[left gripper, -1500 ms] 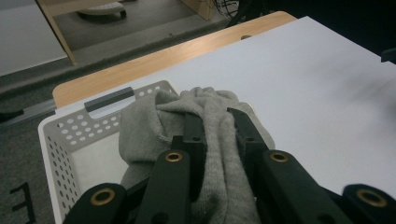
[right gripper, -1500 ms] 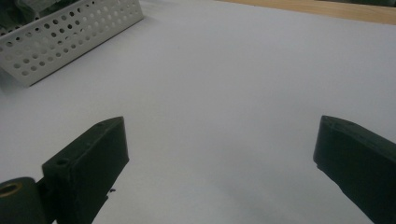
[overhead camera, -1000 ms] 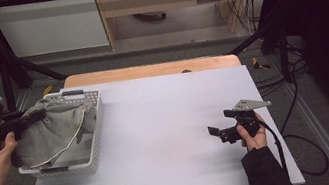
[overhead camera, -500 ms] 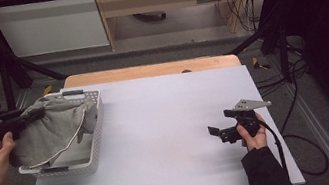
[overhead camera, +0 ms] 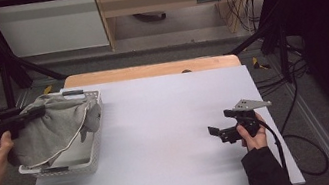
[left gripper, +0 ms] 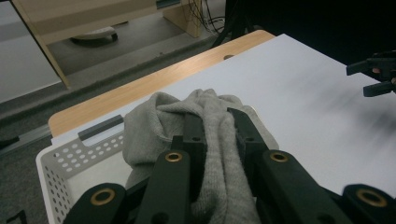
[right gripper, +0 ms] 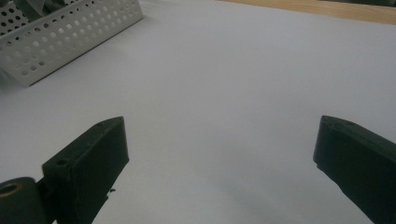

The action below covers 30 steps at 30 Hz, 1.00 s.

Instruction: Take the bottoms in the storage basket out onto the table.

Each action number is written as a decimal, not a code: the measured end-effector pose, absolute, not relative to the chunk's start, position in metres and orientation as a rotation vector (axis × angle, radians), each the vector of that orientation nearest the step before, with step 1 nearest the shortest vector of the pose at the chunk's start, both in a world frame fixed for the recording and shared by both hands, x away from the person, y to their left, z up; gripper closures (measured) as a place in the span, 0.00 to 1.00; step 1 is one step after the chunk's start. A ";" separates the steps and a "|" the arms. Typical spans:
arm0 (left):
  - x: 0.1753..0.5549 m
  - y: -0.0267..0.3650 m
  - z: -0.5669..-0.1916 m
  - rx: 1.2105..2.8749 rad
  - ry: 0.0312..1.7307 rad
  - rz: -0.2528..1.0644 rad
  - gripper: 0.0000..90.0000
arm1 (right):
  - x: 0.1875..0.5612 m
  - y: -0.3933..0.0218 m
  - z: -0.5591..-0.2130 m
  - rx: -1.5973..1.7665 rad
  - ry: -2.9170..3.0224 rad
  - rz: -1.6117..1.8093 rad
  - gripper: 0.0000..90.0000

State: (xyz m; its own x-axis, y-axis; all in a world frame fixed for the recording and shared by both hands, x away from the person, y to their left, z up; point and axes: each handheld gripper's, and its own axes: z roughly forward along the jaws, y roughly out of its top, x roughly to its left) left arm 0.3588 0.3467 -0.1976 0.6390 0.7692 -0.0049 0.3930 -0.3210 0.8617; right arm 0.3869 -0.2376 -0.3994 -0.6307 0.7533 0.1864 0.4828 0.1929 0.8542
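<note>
A grey knitted garment (overhead camera: 52, 129) is bunched up over a white perforated basket (overhead camera: 92, 150) at the table's left edge. My left gripper (overhead camera: 36, 113) is shut on a fold of that garment (left gripper: 219, 140), holding it raised above the basket (left gripper: 60, 163); the black jaws pinch the cloth between them. My right gripper (overhead camera: 217, 133) rests low over the white table near its right front, and its jaws stand wide apart with nothing between them (right gripper: 219, 154).
The white table top (overhead camera: 166, 117) has a wooden strip (overhead camera: 148, 70) along its far edge. The basket's corner (right gripper: 56, 42) shows at the upper left of the right gripper view. Cables trail on the floor to the right (overhead camera: 303, 115).
My left gripper has drawn the garment slightly leftward and up out of the basket. The right gripper has stayed where it was.
</note>
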 end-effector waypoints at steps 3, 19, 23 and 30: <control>0.359 0.345 -0.197 1.942 0.910 0.515 0.87 | 0.387 -0.238 -0.399 1.177 2.196 1.411 0.04; 0.357 0.339 -0.190 1.934 0.881 0.513 0.87 | 0.387 -0.238 -0.399 1.178 2.196 1.413 0.04; 0.356 0.336 -0.187 1.933 0.871 0.511 0.87 | 0.387 -0.238 -0.399 1.178 2.196 1.413 0.04; 0.356 0.330 -0.183 1.938 0.847 0.511 0.87 | 0.387 -0.238 -0.399 1.178 2.196 1.413 0.04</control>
